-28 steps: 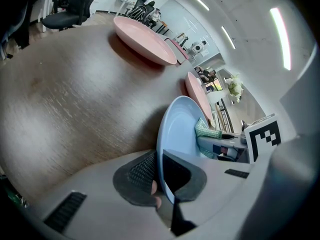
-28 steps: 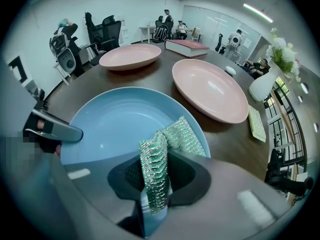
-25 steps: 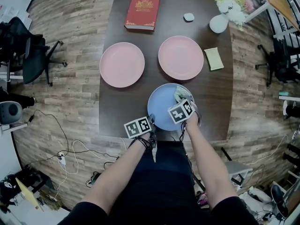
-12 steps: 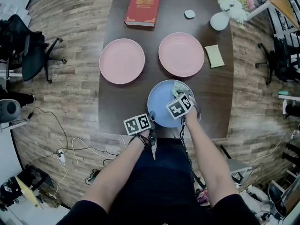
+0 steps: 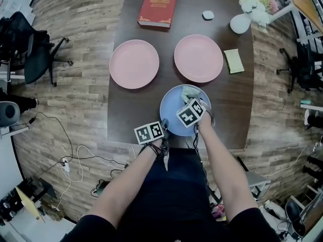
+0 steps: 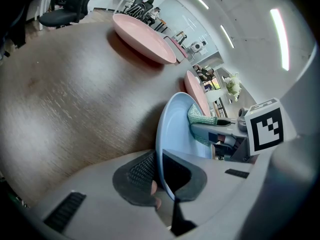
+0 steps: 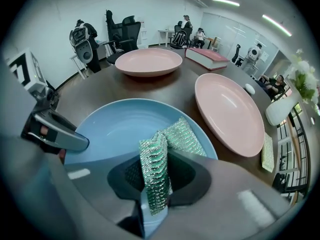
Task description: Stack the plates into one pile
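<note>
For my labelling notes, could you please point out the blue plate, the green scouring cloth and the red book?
blue plate (image 5: 174,110): head view, bare inner surface.
green scouring cloth (image 7: 156,169): right gripper view, upright fold.
red book (image 5: 158,7): head view, centre of cover.

- Your right gripper (image 7: 155,183) clamps a green glittery scouring sponge (image 7: 167,144) over the round light-blue plate (image 7: 115,121).
- The near round pink plate (image 7: 227,111) lies just right of it; the far round pink plate (image 7: 149,61) sits farther back on the dark desk (image 7: 187,78).

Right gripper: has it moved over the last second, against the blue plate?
Yes. The right gripper, holding the green sponge, edged left, from the right rim of the blue plate toward its centre.
</note>
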`<act>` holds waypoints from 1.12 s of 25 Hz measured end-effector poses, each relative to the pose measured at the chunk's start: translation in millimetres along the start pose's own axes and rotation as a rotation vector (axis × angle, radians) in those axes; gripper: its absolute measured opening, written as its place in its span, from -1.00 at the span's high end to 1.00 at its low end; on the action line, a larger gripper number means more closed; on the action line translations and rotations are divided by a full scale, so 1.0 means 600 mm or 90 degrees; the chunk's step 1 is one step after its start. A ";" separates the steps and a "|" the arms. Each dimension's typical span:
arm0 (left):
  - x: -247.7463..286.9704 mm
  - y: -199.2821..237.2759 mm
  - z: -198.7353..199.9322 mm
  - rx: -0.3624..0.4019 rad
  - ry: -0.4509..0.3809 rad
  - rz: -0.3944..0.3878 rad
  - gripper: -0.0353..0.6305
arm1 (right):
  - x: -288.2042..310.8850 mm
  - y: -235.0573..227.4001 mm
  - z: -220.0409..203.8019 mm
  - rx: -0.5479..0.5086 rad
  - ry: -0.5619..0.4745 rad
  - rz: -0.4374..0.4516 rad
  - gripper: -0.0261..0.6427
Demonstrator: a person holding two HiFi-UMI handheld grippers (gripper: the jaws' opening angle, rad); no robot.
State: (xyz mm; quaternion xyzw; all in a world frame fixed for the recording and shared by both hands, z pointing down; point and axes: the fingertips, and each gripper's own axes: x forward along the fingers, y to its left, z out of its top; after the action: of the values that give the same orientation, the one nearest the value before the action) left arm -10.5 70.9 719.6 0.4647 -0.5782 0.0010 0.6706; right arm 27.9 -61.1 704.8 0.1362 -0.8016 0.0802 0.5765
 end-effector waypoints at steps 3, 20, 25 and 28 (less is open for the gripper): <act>0.001 0.000 0.001 0.000 0.001 0.001 0.86 | 0.002 0.007 0.009 -0.012 -0.005 0.011 0.67; -0.001 0.001 -0.002 -0.004 0.001 0.006 0.86 | 0.009 0.067 0.031 -0.086 -0.011 0.055 0.67; 0.000 0.002 0.000 -0.011 -0.001 0.009 0.86 | 0.009 0.075 0.034 -0.111 -0.013 0.054 0.67; -0.001 0.003 0.000 -0.013 -0.004 0.010 0.86 | 0.013 0.075 0.029 -0.115 -0.012 0.050 0.67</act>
State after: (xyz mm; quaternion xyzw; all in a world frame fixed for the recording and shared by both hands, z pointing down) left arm -11.5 72.3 720.3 0.4534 -0.5838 -0.0010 0.6734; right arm -4.4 -24.2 707.9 0.0530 -0.8156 0.0286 0.5755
